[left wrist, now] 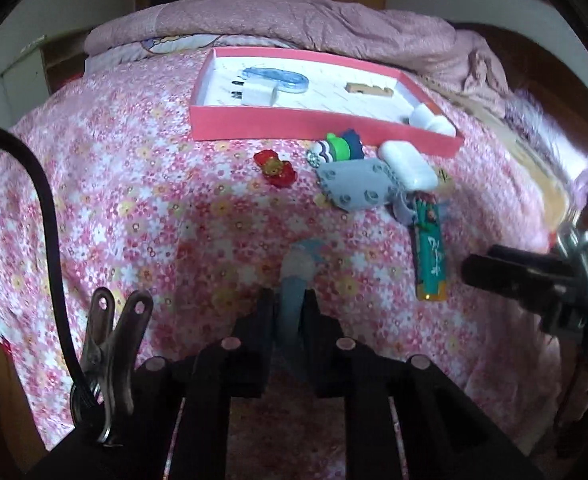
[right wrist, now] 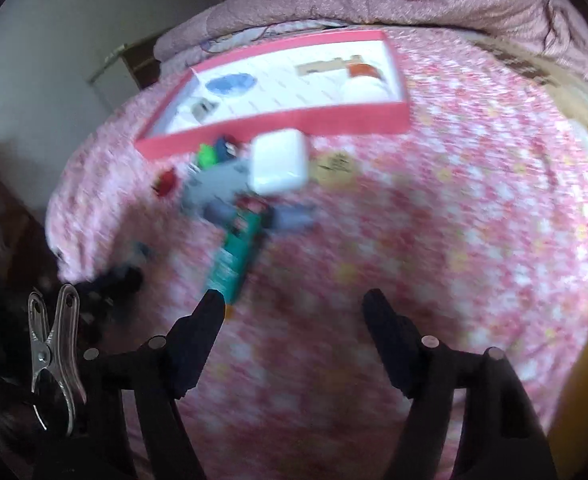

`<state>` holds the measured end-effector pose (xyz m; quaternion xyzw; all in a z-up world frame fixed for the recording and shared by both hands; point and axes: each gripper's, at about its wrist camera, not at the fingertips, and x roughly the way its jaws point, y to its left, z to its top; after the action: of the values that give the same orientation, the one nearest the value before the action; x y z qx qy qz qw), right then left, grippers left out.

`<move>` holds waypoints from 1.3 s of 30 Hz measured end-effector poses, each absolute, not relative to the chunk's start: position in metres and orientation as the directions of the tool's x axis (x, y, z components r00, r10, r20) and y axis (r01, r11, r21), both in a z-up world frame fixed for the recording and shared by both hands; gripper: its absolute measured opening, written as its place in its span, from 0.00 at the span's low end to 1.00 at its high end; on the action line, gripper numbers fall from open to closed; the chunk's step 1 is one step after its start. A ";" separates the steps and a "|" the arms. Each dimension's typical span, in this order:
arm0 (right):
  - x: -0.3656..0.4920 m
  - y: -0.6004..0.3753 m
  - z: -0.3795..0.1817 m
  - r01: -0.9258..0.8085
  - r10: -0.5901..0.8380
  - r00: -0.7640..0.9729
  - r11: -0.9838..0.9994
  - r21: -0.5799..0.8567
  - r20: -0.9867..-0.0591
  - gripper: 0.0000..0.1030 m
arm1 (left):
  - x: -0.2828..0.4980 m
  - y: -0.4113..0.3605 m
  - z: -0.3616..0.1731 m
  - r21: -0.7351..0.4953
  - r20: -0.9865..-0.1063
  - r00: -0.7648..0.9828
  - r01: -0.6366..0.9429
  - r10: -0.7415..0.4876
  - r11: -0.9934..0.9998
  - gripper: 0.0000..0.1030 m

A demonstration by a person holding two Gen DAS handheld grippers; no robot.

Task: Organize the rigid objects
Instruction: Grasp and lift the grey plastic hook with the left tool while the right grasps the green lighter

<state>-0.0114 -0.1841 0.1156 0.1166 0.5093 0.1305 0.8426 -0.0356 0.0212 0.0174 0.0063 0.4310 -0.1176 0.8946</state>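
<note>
We are holding a blue toy (left wrist: 295, 280) with our left gripper (left wrist: 290, 304). Its two black fingers (left wrist: 260, 320) are squeezed tight on the toy, one on each side. The toy is long and pale blue, and its far end sticks out past the fingers over the bed (left wrist: 134, 208). The bed has a pink sheet with little flowers.

Our right gripper (right wrist: 294, 300) is wide and holds nothing. Its fingers (right wrist: 206, 320) hang above the sheet. The right view is blurry, so small things there are hard to make out. In the left view, the right gripper (left wrist: 533, 276) shows at the right edge.

Far from us sits a red box (left wrist: 317, 128) with a white floor. Inside it, a white plug (left wrist: 258, 94) lies on the left, touching a blue loop (left wrist: 278, 78). A tan block (left wrist: 369, 90) lies more to the right. A white lump (left wrist: 429, 120) sits in the near right corner.

Just in front of the box lies a small pile. A green and navy toy (left wrist: 341, 148) is close to the box wall. A gray plate (left wrist: 357, 186) lies near it, and a white case (left wrist: 407, 164) rests at its right side. A green bar (left wrist: 429, 252) lies nearer to us, pointing our way. A red toy (left wrist: 274, 168) sits alone to the left of the pile.

A metal clip (left wrist: 106, 356) hangs at the left of our left gripper, beside a black cable (left wrist: 50, 216).
</note>
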 end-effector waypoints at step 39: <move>-0.034 -0.191 0.104 -0.137 0.245 0.475 0.969 0.204 -0.845 0.24 | -0.049 0.007 0.012 -0.015 -0.737 0.652 0.245 -0.176 0.969 0.22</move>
<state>-0.0336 -0.1911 0.1037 0.0541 0.5003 0.1113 0.8570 -0.0485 0.0071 0.0117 0.0431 0.4006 -0.1161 0.9078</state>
